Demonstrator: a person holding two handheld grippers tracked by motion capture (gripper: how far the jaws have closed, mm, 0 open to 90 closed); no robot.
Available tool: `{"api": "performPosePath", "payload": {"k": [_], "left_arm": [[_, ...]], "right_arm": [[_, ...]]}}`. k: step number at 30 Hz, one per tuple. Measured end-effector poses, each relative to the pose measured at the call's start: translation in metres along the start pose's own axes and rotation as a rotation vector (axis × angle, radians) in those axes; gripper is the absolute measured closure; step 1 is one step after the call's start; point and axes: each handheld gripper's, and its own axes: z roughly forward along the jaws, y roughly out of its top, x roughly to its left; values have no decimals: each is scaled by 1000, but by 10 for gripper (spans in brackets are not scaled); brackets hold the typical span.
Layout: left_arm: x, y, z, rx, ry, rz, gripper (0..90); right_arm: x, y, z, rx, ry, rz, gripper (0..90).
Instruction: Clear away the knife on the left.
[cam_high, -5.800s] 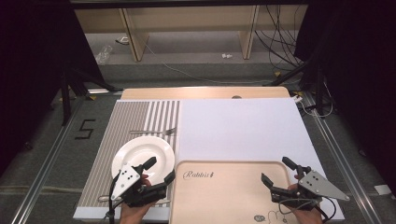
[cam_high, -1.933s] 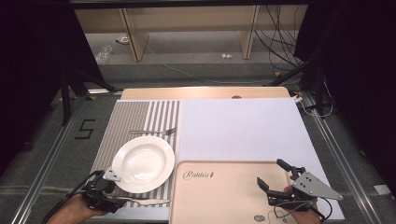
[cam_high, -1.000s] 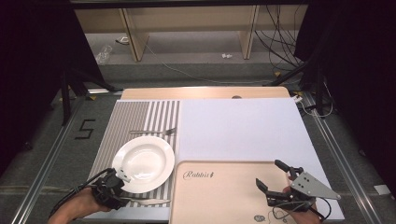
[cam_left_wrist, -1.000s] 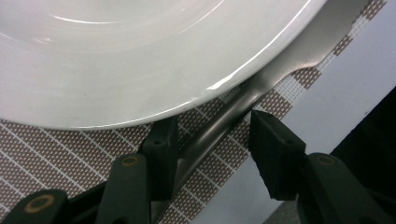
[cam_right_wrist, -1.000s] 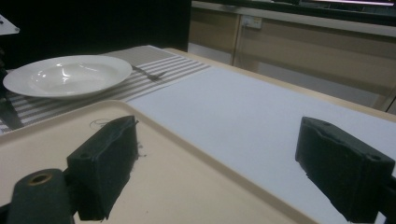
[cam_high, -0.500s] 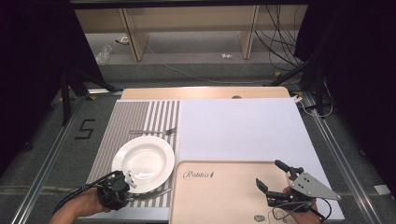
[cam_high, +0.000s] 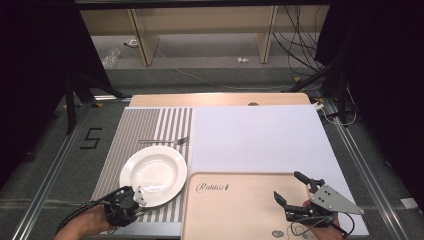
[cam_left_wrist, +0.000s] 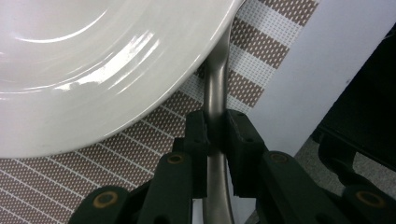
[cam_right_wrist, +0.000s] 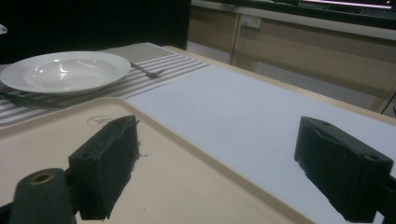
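**Left jaws close on the utensil handle**

The left hand-held gripper (cam_left_wrist: 215, 135) has just been closing and now pinches a metal handle (cam_left_wrist: 217, 88) at the desk's near-left corner. The handle's long axis runs away under the plate (cam_left_wrist: 93, 65) rim, along the striped mat (cam_left_wrist: 261, 51). Next likely move: draw it clear without tipping the plate. The right hand-held gripper (cam_right_wrist: 219, 168) hangs open over the tray (cam_right_wrist: 187, 186).

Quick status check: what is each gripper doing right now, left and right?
Left gripper: jaws just closed on a metal utensil handle beside the plate.
Right gripper: open, holding nothing, over the tray.
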Motion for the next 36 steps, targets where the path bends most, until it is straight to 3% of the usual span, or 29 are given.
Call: {"api": "performPosePath", "payload": {"k": [13,26,36], "left_arm": [[-19,5,-23,-33,-13,11,790],[-21,23,-32,-262,-149,-155,790],[-26,45,-29,-317,-186,-180,790]], "right_arm": [[1,0,1,14,11,1,147],[2,0,1,11,15,-10,147],[2,0,0,9,14,-6,147]]}}
